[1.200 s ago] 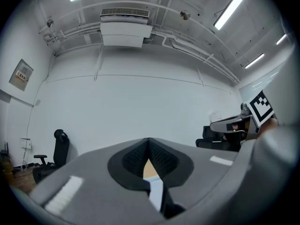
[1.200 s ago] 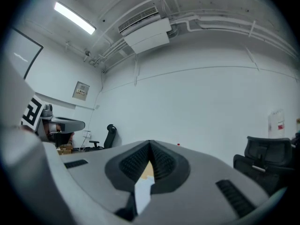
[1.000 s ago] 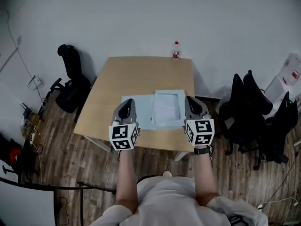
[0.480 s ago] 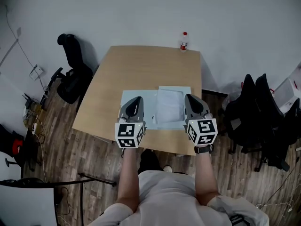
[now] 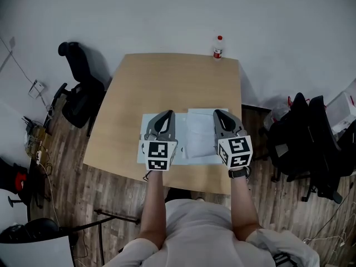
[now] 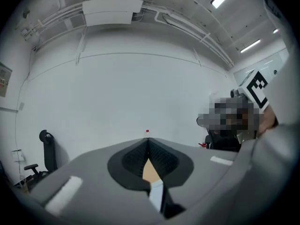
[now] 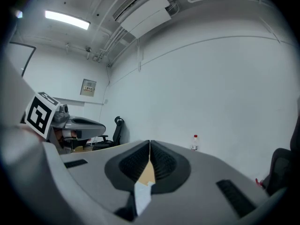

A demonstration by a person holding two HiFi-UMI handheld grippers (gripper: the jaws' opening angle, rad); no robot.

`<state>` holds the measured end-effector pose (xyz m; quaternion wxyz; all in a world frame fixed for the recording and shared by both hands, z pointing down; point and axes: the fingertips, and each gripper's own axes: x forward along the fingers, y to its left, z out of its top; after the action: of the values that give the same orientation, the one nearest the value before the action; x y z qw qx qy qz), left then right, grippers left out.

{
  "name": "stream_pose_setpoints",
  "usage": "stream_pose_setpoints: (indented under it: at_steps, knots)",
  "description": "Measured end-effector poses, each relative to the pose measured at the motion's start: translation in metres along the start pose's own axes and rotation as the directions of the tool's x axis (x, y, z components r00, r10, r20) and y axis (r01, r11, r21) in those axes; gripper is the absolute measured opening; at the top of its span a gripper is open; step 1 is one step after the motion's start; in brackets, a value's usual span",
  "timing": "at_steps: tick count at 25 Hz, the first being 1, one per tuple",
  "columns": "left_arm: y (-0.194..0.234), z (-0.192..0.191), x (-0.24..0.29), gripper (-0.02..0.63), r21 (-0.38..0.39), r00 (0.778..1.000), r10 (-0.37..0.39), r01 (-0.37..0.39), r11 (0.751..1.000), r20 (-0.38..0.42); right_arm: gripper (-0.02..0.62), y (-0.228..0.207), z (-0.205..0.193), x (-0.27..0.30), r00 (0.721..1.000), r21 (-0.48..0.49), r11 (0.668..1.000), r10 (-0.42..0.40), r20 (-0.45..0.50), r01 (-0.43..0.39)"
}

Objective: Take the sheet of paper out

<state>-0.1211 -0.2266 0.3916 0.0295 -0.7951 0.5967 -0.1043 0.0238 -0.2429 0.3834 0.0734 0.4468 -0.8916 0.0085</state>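
Note:
A white sheet of paper (image 5: 199,131) lies in a pale blue folder (image 5: 181,121) near the front edge of the wooden table (image 5: 167,82). My left gripper (image 5: 166,115) hovers over the folder's left part, its jaws pressed together with nothing between them. My right gripper (image 5: 219,114) hangs over the folder's right edge, beside the paper, and is shut and empty too. Through the left gripper (image 6: 148,143), only a sliver of table and pale folder (image 6: 156,193) shows. The right gripper (image 7: 150,144) view shows the same sliver of pale folder (image 7: 142,193).
A small bottle (image 5: 218,47) with a red cap stands at the table's far edge. A black office chair (image 5: 78,90) sits left of the table, and more black chairs (image 5: 306,138) crowd its right. The wall rises just beyond the table.
Both grippers have moved forward and lower, from the table's front edge to over the folder. They have also drawn closer together.

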Motion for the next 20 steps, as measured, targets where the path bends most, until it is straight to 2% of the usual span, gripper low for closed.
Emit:
stream_pose_setpoints:
  at_steps: [4, 10, 13, 20]
  knots:
    - [0.01, -0.029, 0.033, 0.009, -0.049, 0.994, -0.044, 0.039, 0.998, -0.103, 0.012, -0.008, -0.021, 0.032, 0.998, 0.019, 1.0, -0.003, -0.061, 0.004]
    - [0.007, -0.075, 0.064, 0.009, -0.202, 0.97, -0.151, 0.111, 0.973, -0.191, 0.012, -0.02, -0.08, 0.06, 0.98, 0.027, 0.999, -0.022, -0.198, 0.027]
    - [0.008, -0.09, 0.077, 0.009, -0.234, 0.958, -0.185, 0.132, 0.963, -0.22, 0.012, -0.026, -0.099, 0.069, 0.969, 0.013, 0.999, -0.028, -0.247, 0.032]
    - [0.006, -0.133, 0.094, 0.009, -0.295, 0.925, -0.225, 0.133, 0.946, -0.306, 0.012, -0.037, -0.128, 0.082, 0.956, 0.054, 0.997, -0.032, -0.292, 0.05]
